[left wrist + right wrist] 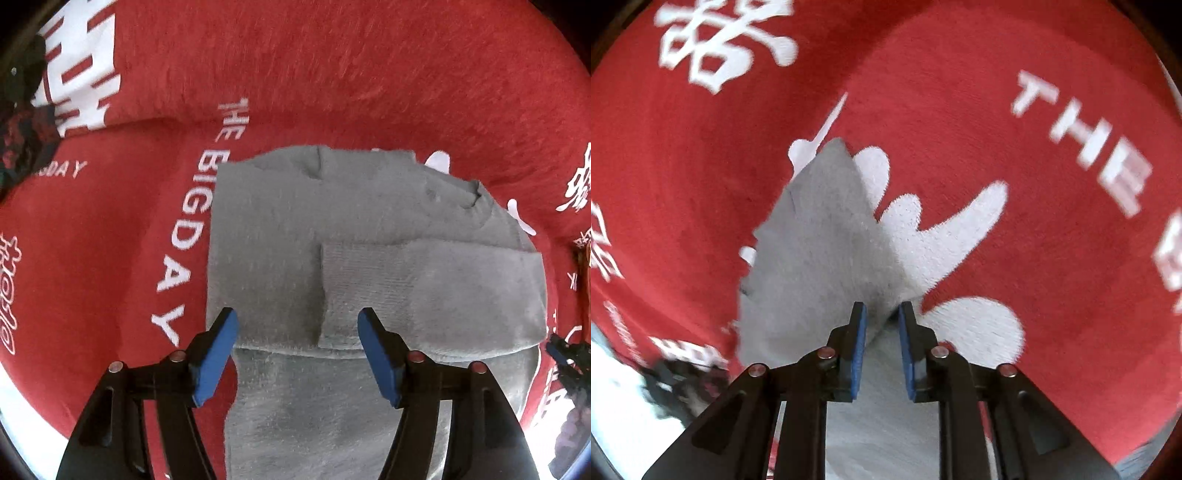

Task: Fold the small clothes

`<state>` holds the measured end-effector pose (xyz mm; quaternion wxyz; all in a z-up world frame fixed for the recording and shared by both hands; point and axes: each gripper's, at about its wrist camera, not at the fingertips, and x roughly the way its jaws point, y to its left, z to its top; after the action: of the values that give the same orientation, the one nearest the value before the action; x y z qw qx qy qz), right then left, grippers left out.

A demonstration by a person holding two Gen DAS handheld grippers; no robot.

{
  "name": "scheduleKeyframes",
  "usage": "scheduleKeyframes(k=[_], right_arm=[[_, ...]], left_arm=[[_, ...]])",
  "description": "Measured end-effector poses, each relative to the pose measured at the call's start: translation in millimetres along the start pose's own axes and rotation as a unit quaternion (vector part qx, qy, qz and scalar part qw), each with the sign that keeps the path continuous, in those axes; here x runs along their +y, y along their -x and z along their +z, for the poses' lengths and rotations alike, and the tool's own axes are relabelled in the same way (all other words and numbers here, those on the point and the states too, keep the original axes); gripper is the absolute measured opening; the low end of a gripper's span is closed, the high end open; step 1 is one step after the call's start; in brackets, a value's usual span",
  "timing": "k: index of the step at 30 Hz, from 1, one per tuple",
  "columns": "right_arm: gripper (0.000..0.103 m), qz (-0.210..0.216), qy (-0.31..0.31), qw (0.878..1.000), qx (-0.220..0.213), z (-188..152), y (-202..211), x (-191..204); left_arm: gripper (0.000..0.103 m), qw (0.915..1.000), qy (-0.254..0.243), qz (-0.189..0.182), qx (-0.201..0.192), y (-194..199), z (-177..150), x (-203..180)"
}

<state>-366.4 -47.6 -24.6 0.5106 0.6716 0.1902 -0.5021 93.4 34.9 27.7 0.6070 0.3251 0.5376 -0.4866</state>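
Fuzzy red blanket, folded grey knit

The left gripper has black arms and blue pads. The right gripper looks alike. Silver screws dot both.

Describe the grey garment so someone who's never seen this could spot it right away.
Start from the red cloth with white lettering that covers the whole surface. Beside the words THE BIG DAY lies the grey garment, partly folded with a flap laid across it. It is the only plain grey, unprinted item there.
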Motion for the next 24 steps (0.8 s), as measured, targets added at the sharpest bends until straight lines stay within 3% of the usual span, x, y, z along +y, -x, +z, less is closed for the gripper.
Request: scheduleKeyframes(k=[6, 12, 15, 17, 22, 24], right_arm=[[0.021, -0.034, 0.128, 0.991, -0.024, 2, 16, 45], [0.021, -0.096, 0.264, 0.959, 0.025, -8, -22, 80], [0.019, -0.126, 0.264, 0.955, 0.051, -14, -34, 61], [0.018, -0.099, 0.249, 0.963, 0.040, -15, -27, 45], [0.022, -0.112, 0.230, 0.965, 0.055, -18, -15, 30], [0.025, -0.077, 0.206, 0.975, 0.031, -13, 3, 25]], left_arm=[[0.068, 0.9991, -0.027, 0.032, 0.004, -16, 13, -31], [0.069, 0.9975, -0.019, 0.062, 0.029, -39, 5, -29], [0.076, 0.9967, -0.030, 0.070, 0.028, -36, 0, -22], [0.079, 0.9963, -0.033, 0.074, 0.028, -33, -2, -17], [0.079, 0.9964, -0.022, 0.075, 0.032, -24, -2, -9], [0.079, 0.9967, -0.018, 0.073, 0.031, -21, -3, -10]])
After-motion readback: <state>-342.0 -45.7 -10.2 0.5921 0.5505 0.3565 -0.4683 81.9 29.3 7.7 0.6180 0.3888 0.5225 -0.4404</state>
